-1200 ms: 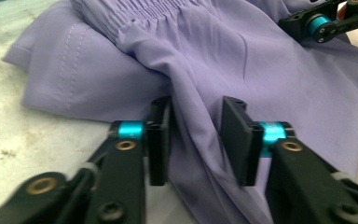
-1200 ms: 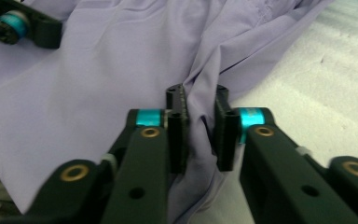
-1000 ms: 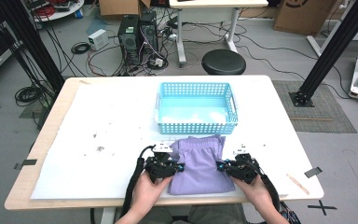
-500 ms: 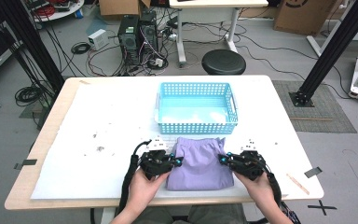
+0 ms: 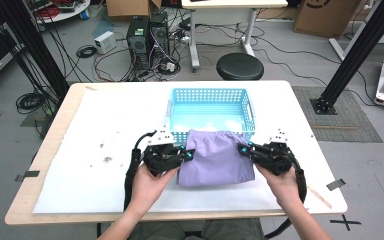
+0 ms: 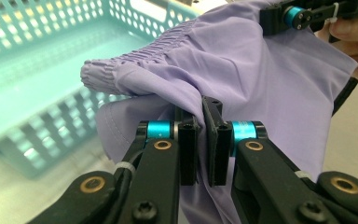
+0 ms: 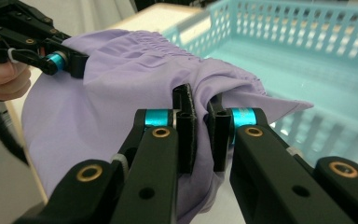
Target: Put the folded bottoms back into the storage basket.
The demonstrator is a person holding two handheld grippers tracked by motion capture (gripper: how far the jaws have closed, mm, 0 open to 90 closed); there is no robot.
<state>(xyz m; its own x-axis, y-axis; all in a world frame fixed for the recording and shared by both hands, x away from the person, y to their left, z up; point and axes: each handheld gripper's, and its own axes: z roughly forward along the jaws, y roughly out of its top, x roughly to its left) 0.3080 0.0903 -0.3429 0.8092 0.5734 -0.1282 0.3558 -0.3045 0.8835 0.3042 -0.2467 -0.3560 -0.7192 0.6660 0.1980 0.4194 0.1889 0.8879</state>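
A folded lilac garment (image 5: 215, 159) with an elastic waistband hangs between my two grippers, lifted off the table just in front of a light blue perforated basket (image 5: 212, 95). My left gripper (image 5: 186, 155) is shut on the cloth's left edge, and in the left gripper view its pads pinch the lilac garment (image 6: 242, 74) at the left gripper (image 6: 204, 122). My right gripper (image 5: 243, 149) is shut on the right edge. The right gripper view shows the lilac garment (image 7: 121, 79) clamped in the right gripper (image 7: 200, 116), with the basket (image 7: 307, 51) beyond it.
A white sheet (image 5: 100, 145) covers the wooden table (image 5: 55, 135). The basket's inside (image 6: 23, 84) holds nothing. Behind the table are a black stool (image 5: 240, 65), computer towers (image 5: 147, 37), floor cables and black frame posts (image 5: 350, 55).
Both grippers have risen and shifted toward the basket, carrying the lilac garment up off the table. Its top edge now reaches the basket's front wall.
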